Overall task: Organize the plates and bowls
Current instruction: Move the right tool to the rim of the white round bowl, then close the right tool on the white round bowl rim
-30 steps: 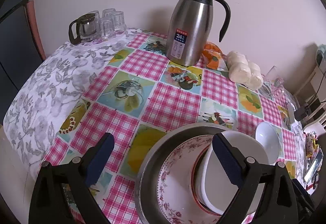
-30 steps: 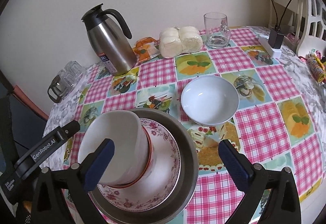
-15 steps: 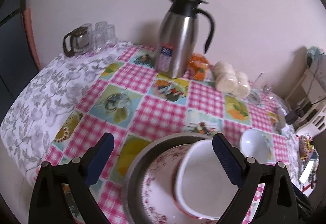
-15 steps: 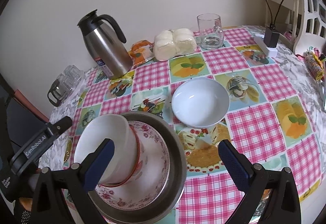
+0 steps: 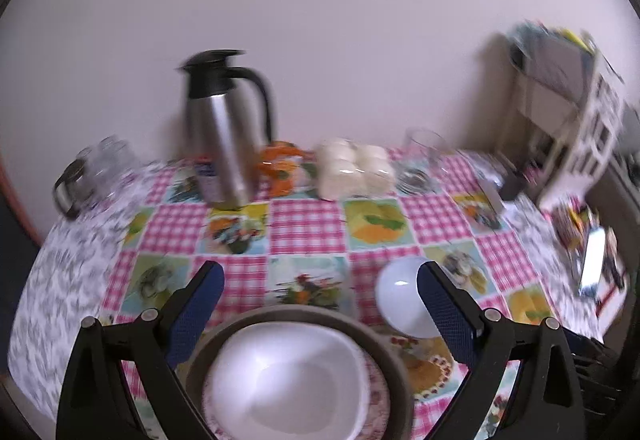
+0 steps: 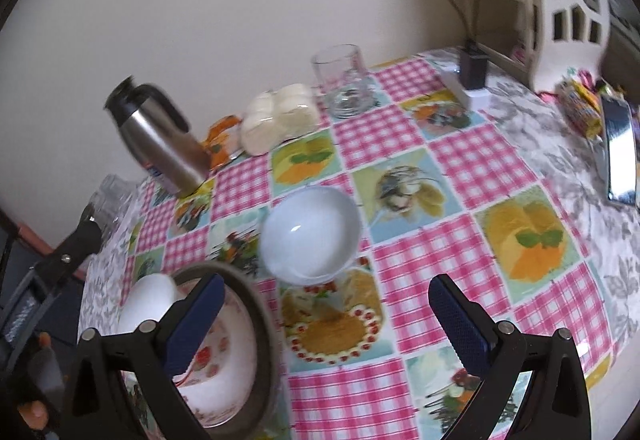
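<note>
A white bowl with a red rim (image 5: pixel 288 380) sits in a floral plate (image 5: pixel 378 396) inside a metal basin (image 5: pixel 384 344); the stack shows at lower left in the right wrist view (image 6: pixel 240 320). A second white bowl (image 6: pixel 310 236) stands alone on the checked cloth, also seen in the left wrist view (image 5: pixel 400 300). My left gripper (image 5: pixel 320 304) is open, its jaws wide above the stack. My right gripper (image 6: pixel 326 314) is open and empty, just in front of the lone bowl.
A steel jug (image 5: pixel 224 132), buns in a bag (image 5: pixel 354 168), an orange packet (image 5: pixel 280 168) and a glass mug (image 6: pixel 344 84) stand along the wall. Small glasses (image 5: pixel 92 172) sit far left. A power adapter (image 6: pixel 472 70), snacks and a phone (image 6: pixel 618 148) lie at right.
The bowl in the stack went from tilted on its side to resting upright in the plate. My left gripper swung right and back. My right gripper moved right, toward the lone bowl.
</note>
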`<state>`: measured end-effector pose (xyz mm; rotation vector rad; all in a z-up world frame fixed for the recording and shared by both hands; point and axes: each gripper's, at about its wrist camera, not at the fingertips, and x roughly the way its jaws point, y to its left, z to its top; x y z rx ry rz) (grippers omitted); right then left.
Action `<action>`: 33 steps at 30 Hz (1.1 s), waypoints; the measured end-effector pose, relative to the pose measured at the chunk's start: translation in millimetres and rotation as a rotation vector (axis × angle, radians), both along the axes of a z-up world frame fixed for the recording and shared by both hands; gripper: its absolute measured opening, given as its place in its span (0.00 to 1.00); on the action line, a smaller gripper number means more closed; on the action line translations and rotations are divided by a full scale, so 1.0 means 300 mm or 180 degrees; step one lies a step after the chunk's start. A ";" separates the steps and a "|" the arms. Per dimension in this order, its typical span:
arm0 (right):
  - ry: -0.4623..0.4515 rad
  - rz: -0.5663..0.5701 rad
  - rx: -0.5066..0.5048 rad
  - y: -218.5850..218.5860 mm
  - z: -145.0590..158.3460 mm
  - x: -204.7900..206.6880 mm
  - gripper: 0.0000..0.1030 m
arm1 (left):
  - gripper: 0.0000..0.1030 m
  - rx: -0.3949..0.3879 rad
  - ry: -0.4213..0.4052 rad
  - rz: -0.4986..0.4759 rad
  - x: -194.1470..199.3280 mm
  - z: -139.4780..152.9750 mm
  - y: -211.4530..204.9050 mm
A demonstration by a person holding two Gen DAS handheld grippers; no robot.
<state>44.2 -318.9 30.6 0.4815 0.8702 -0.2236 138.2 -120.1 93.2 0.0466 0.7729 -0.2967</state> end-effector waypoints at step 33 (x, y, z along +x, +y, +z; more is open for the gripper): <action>0.0384 -0.0112 0.0564 -0.131 -0.329 0.187 0.71 | 0.64 0.0917 0.1796 -0.0023 0.351 -0.483 -0.372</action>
